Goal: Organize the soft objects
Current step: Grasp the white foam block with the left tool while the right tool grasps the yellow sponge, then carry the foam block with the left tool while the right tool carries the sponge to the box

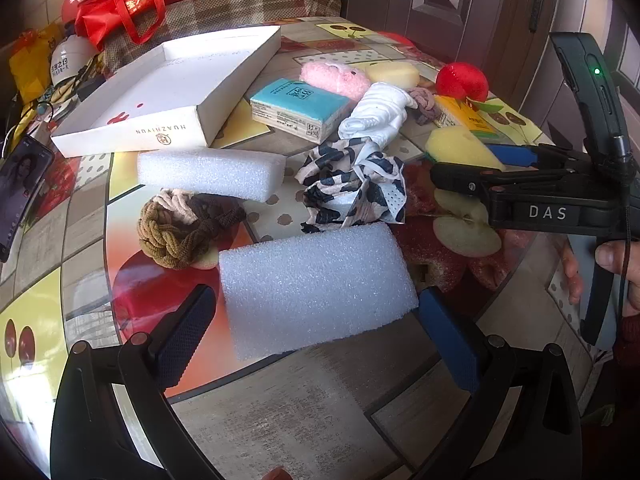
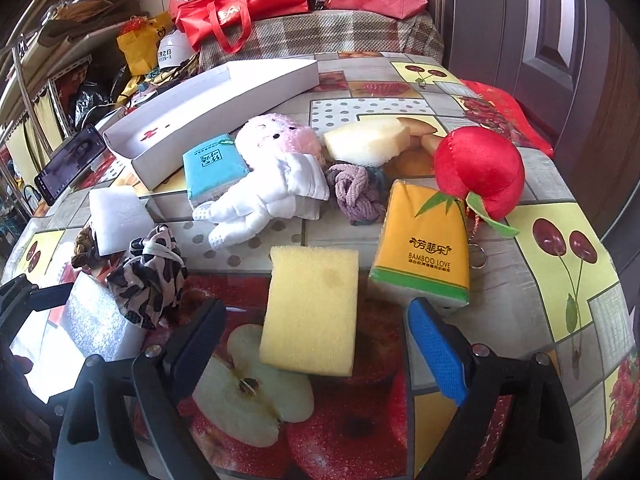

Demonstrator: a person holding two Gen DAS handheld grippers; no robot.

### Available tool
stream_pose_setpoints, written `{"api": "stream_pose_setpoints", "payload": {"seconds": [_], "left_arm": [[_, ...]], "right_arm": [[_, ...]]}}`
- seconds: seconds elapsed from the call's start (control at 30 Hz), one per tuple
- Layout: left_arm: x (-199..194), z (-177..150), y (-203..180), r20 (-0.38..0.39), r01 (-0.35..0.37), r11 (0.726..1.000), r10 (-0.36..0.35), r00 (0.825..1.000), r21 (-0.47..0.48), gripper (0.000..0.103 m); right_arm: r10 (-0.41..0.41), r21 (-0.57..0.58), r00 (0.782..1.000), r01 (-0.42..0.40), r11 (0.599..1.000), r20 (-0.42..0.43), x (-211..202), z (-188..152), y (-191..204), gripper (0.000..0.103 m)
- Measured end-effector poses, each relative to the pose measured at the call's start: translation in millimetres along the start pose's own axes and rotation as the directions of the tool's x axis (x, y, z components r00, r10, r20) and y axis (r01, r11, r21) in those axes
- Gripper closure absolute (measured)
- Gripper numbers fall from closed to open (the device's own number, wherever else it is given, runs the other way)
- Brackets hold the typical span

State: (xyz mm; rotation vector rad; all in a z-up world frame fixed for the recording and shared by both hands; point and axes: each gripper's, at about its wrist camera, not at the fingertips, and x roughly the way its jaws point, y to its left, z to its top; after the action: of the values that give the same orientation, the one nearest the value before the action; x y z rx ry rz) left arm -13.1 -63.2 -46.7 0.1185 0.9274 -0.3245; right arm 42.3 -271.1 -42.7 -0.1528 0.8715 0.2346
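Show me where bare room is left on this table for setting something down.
Free: inside the white box, the table's near edge below the big foam block, and the cherry-print corner right of the yellow tissue pack. Crowded: the middle, around the plush rabbit.

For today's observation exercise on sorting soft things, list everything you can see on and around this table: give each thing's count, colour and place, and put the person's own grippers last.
foam blocks: 2, white, table's near left
yellow sponges: 2; one near, one far middle
tissue packs: 2; orange-yellow right, blue by the box
plush rabbit: 1, white and pink, centre
plush apple: 1, red, right
patterned cloth: 1, black and cream, left of centre
braided hair ties: 2 bundles; brown left, mauve centre
shallow box: 1, white, far left, empty
phone: 1, black, left edge
red bags: behind the table
left gripper: open around the foam block
right gripper: open around the near sponge
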Motion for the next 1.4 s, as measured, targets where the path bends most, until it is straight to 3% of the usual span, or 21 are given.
{"api": "stream_pose_setpoints", "payload": {"seconds": [0.07,0.17,0.4,0.47,0.5,0.6,0.63,0.8,0.93,1.07,1.27,1.33,1.4], "left_arm": [[0.9,0.7,-0.4,0.002,-0.003,1.0,0.003,1.0,-0.007,0.001],[11.6,1.0,-2.3,-0.034,-0.025,1.0,0.025,0.999,-0.01,0.001],[16.2,2.9,0.1,-0.032,-0.084,0.996,0.083,0.996,-0.01,0.001],[13.8,2.8,-0.5,-0.016,-0.075,0.997,0.075,0.997,-0.003,0.008],[13.3,2.7,-0.9,-0.013,-0.07,0.998,0.07,0.997,-0.001,0.008],[11.3,3.2,0.2,-0.004,-0.051,0.999,0.051,0.999,-0.005,0.009],[10.0,3.0,0.3,0.002,-0.047,0.999,0.047,0.999,-0.007,0.01],[1.6,3.2,1.2,0.044,-0.032,0.999,0.033,0.998,-0.021,0.01],[-11.4,2.7,6.2,0.116,-0.048,0.998,0.053,0.992,-0.048,0.01],[-27.7,2.2,10.6,0.229,-0.162,0.986,0.168,0.959,-0.045,0.01],[-51.3,-3.4,36.6,0.387,-0.269,0.953,0.303,0.871,-0.14,0.01],[-57.3,-6.1,46.8,0.419,-0.305,0.935,0.353,0.837,-0.18,0.009],[-60.3,-7.6,58.3,0.428,-0.314,0.923,0.381,0.82,-0.222,0.009]], "right_arm": [[-0.004,-0.007,1.0,0.004,1.0,-0.004,1.9,1.1,0.5,0.02],[-0.016,-0.02,1.0,0.016,1.0,-0.005,3.3,1.4,2.7,0.021],[-0.016,-0.026,1.0,0.016,1.0,-0.012,6.4,2.0,4.0,0.024],[-0.021,-0.042,1.0,0.02,0.999,-0.009,6.3,2.2,6.6,0.036],[-0.016,-0.05,1.0,0.016,0.999,-0.007,5.8,2.2,8.0,0.039],[-0.007,-0.068,1.0,0.008,0.998,0.007,3.1,1.8,11.2,0.061],[-0.005,-0.071,1.0,0.006,0.997,0.014,1.9,1.8,11.7,0.062],[0.04,-0.074,0.994,-0.033,0.997,0.101,-14.6,0.7,11.7,0.063],[0.033,-0.069,0.973,-0.018,0.997,0.228,-37.3,-3.6,10.1,0.063],[0.003,-0.004,0.926,-0.002,1.0,0.377,-57.9,-5.9,-0.5,0.063],[-0.049,0.048,0.86,0.028,0.998,0.508,-73.3,-7.3,-2.4,0.063],[-0.056,0.053,0.846,0.033,0.998,0.53,-75.3,-6.8,-0.9,0.063],[-0.056,0.052,0.841,0.033,0.998,0.539,-75.5,-6.3,0.3,0.063]]}}
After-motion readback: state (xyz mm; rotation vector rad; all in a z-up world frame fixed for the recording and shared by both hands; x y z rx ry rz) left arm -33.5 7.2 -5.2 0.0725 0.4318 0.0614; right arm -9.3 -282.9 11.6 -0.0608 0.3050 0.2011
